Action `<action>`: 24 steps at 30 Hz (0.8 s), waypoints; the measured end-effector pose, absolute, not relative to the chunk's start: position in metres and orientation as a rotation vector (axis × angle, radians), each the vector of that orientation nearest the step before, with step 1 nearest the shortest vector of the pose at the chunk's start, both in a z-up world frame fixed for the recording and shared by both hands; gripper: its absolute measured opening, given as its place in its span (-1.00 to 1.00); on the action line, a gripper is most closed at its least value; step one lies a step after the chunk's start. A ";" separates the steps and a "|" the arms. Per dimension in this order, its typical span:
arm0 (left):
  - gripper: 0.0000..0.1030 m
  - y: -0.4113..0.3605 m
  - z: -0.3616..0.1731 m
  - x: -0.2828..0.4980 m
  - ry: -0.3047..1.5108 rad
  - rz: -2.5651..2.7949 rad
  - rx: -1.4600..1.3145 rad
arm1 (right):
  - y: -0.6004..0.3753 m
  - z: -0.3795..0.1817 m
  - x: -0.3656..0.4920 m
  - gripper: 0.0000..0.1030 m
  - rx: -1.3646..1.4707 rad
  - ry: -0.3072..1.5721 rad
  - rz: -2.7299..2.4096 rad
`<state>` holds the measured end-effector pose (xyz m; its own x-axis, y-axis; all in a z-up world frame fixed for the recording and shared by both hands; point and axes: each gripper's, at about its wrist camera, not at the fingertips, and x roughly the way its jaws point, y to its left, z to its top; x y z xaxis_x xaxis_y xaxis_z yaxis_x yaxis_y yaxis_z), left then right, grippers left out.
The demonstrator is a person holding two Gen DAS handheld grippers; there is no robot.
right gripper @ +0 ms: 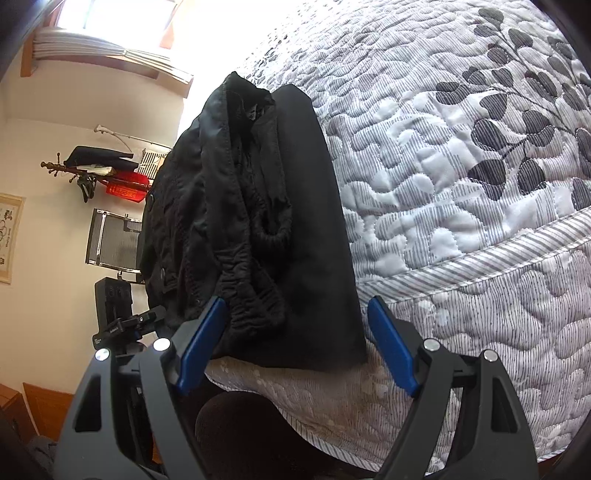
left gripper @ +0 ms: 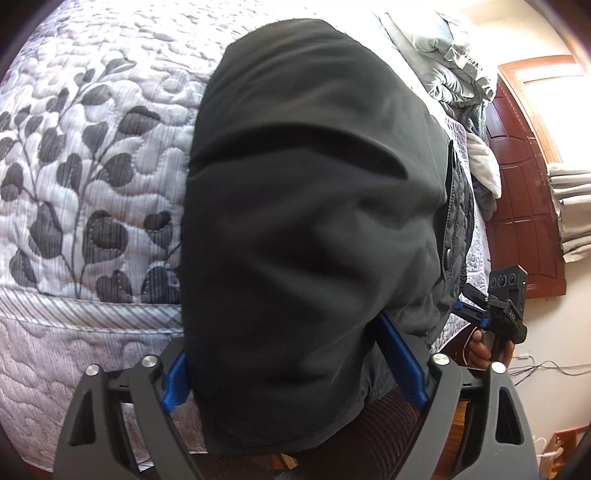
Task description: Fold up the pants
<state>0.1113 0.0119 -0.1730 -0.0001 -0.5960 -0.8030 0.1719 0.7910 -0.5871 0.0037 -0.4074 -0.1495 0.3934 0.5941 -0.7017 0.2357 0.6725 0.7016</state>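
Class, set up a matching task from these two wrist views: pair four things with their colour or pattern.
Things:
1. pants
2. quilt
3. gripper pads
4. door

Colours:
A. blue
B. reddish-brown wood
C. black
D. white and grey with leaf print

Pairs: 1-C, 2-D, 3-A, 4-B

A bed (left gripper: 92, 166) under a grey leaf-print quilt fills the room; cream walls (right gripper: 55, 240), a dark wooden door (left gripper: 524, 206), and a bright window (right gripper: 122, 14) stand behind.
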 end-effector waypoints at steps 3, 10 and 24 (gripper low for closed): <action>0.81 0.011 -0.174 0.109 1.456 -0.620 -0.349 | -0.407 -0.157 0.004 0.55 0.864 1.185 0.294; 0.88 0.011 -0.182 0.103 1.485 -0.648 -0.376 | -0.399 -0.174 0.012 0.66 0.912 1.187 0.338; 0.68 0.019 -0.189 0.113 1.482 -0.658 -0.459 | -0.379 -0.177 0.029 0.67 0.931 1.154 0.357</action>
